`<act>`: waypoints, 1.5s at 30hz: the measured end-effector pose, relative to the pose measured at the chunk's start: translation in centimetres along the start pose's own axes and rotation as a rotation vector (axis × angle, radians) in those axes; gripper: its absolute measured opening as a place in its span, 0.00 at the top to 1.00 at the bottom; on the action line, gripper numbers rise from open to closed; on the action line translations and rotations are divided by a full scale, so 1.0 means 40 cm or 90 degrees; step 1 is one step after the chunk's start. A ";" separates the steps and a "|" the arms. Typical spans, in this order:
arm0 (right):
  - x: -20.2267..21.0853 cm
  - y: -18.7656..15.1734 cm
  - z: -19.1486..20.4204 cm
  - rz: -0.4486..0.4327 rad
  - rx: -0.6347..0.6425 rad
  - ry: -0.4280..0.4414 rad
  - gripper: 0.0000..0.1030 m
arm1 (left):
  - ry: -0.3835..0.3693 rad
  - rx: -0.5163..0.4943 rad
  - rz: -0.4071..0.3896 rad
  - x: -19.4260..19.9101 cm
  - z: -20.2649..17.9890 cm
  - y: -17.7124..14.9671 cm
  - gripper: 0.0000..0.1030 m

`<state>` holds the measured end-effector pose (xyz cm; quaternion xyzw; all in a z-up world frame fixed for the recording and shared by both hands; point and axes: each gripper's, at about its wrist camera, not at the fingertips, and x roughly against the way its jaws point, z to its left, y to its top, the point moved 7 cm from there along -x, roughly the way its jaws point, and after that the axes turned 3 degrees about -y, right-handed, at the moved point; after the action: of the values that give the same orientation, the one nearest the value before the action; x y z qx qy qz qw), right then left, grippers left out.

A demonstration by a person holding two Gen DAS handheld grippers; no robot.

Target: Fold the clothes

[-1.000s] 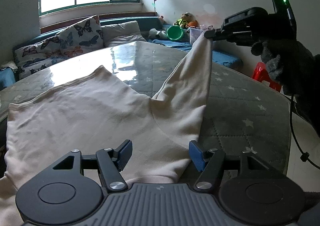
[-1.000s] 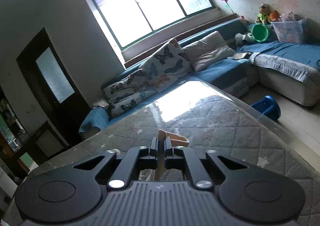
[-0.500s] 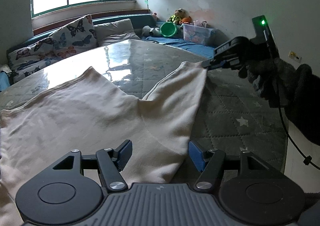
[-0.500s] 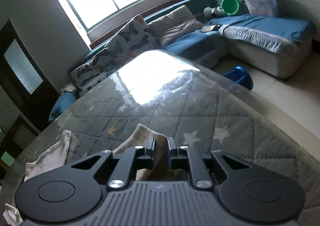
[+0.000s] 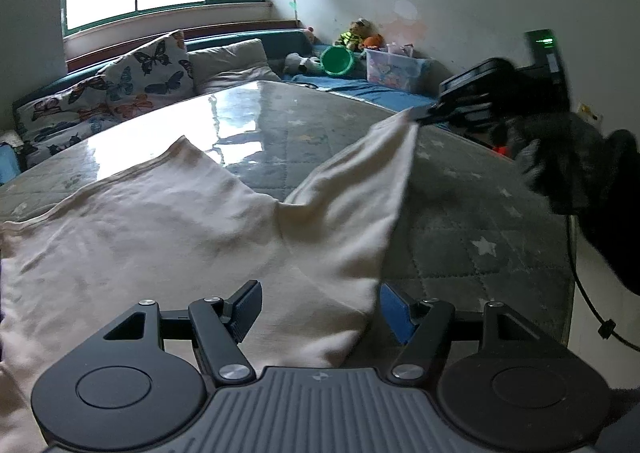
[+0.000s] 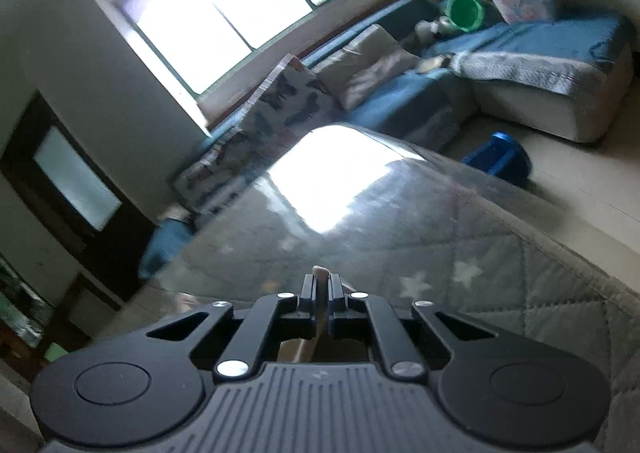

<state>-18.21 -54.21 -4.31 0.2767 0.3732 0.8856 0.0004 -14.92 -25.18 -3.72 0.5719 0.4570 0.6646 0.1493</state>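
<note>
The step in hand looks like spreading the garment flat before any fold is made: 1 sleeve is drawn out to the side while the body lies on the counter.

At the left, the cream shirt (image 5: 152, 229) lies spread over the counter (image 5: 472, 221), its body soft and faintly wrinkled, with a ribbed-looking edge along the far side. The cloth looks like a thick, limp knit that will sag wherever it is not held. The left tool (image 5: 318, 309) hovers low over the near hem with its blue pads (image 5: 247, 303) well apart, cloth lying below and between them but not pinched.

Further right, the sleeve (image 5: 360, 189) rises in a taut wedge from the shirt's body to the right tool (image 5: 420, 117), gripped by a dark-gloved hand (image 5: 560, 169). In the right wrist view that tool's 2 fingers are pressed together on a thin tab of the cuff (image 6: 321, 273), so it is clamped on the sleeve.

The counter itself is a grey quilted cover with pale stars under a glossy, clear sheet that mirrors the window.

Next, I judge, the sleeve needs lowering flat or carrying across the body, while the left tool pins the hem so the shirt does not slide on the slick surface.
</note>
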 end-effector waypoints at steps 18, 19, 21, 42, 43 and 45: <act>0.199 -0.123 0.551 -0.049 0.240 0.272 0.96 | 0.080 0.082 -0.056 0.183 0.166 -0.064 0.26; 0.191 -0.154 0.589 -0.035 0.258 0.289 0.96 | 0.086 0.087 -0.059 0.194 0.176 -0.069 0.26; 0.171 -0.214 0.649 -0.008 0.293 0.309 0.96 | 0.099 0.098 -0.064 0.217 0.198 -0.082 0.26; 0.086 -0.399 0.543 0.187 0.450 0.190 0.90 | 0.154 0.161 -0.067 0.293 0.302 -0.139 0.26; 0.079 -0.395 0.510 0.199 0.446 0.172 0.90 | 0.153 0.159 -0.068 0.289 0.300 -0.132 0.26; 0.070 -0.395 0.467 0.213 0.443 0.152 0.90 | 0.146 0.156 -0.070 0.271 0.297 -0.117 0.26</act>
<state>-14.68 -29.87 -2.76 0.2123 0.5979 0.7203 -0.2806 -9.07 -9.65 -1.44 0.4809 0.5793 0.6553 0.0612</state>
